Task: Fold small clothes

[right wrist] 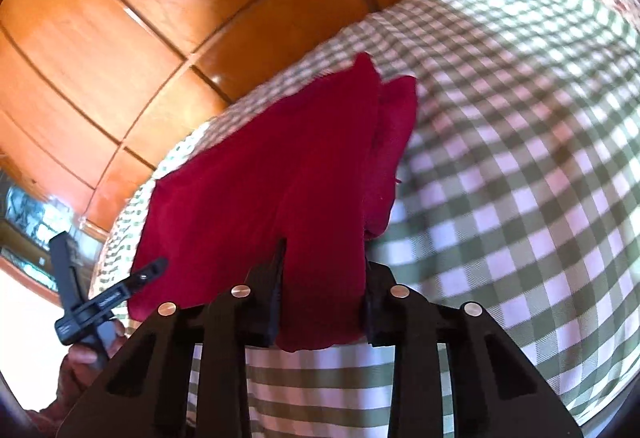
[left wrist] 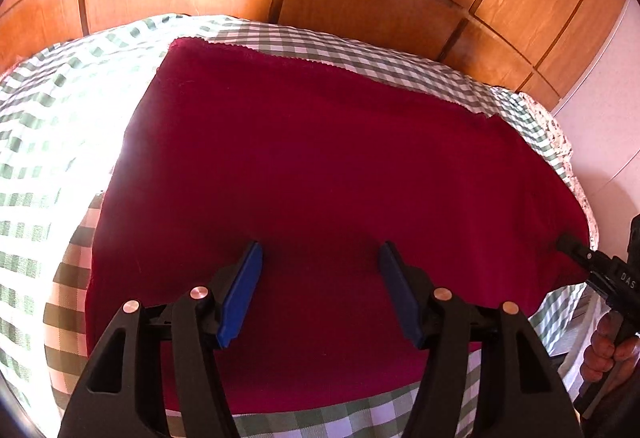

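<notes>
one red cloth (left wrist: 320, 165), two grippers (left wrist: 320, 294)

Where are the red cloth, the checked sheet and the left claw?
red cloth (left wrist: 320, 157), left wrist view, flat middle.
checked sheet (right wrist: 520, 157), right wrist view, bare part.
left claw (left wrist: 320, 278), left wrist view, between fingertips.

Left wrist view looked steeply down, close over red cloth (left wrist: 320, 165). Right wrist view faced it from right edge. Both shared cloth, checked cover (right wrist: 520, 157).

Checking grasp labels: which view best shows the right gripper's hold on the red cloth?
Right wrist view: the right gripper has the red cloth bunched between its fingers. The left wrist view shows only that gripper's tip at the cloth's right edge.
</notes>
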A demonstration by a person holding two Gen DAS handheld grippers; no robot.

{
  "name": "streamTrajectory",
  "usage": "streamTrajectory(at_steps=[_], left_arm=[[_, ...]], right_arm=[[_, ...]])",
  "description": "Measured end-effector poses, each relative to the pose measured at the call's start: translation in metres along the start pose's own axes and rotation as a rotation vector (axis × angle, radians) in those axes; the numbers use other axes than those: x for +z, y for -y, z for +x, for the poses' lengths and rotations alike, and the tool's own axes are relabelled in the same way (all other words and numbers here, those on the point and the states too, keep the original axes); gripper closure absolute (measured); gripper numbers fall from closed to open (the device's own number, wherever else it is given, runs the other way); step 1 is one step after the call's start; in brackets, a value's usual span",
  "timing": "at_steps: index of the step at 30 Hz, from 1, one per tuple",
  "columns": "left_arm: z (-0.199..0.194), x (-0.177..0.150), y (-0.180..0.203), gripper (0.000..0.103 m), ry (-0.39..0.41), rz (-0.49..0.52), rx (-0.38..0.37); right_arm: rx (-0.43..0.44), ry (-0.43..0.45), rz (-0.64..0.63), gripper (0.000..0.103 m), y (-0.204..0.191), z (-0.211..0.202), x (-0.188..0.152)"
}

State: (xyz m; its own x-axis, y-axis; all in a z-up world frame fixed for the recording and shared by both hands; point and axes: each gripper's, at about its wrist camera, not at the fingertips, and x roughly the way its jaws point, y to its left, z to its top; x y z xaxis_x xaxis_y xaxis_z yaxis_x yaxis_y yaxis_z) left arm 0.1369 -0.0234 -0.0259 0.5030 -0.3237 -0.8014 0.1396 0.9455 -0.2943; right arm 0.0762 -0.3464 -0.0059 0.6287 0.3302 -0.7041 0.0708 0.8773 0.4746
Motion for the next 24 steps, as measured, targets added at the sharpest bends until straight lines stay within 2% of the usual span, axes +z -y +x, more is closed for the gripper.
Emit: streamTrajectory(at_steps=[7,11,14,16,19,24], left_arm=[[-0.005,0.001,-0.009,0.046,-0.003,-0.028,-0.047],[-0.014,0.006,-0.026,0.05,-0.013,-0.106,-0.141],[-0.025,0.01,-0.042,0.05,-0.01,-0.185,-0.245],[-0.032,0.013,-0.043,0.05,0.003,-0.2,-0.287],[-0.043,0.022,-0.035,0.049,0.022,-0.182,-0.335],[-0.042,0.05,-0.001,0.037,0.001,-0.106,-0.413]], right_arm=[[0.029,0.01,-0.14,0.075,-0.053,0.003,0.009],[0.042,-0.006,-0.247,0.075,-0.089,0.012,0.008],[0.042,-0.023,-0.318,0.075,-0.112,0.022,0.003],[0.025,-0.031,-0.364,0.075,-0.124,0.03,-0.001],[-0.017,-0.043,-0.447,0.075,-0.141,0.041,-0.011],[-0.074,-0.029,-0.537,0.075,-0.151,0.047,-0.022]])
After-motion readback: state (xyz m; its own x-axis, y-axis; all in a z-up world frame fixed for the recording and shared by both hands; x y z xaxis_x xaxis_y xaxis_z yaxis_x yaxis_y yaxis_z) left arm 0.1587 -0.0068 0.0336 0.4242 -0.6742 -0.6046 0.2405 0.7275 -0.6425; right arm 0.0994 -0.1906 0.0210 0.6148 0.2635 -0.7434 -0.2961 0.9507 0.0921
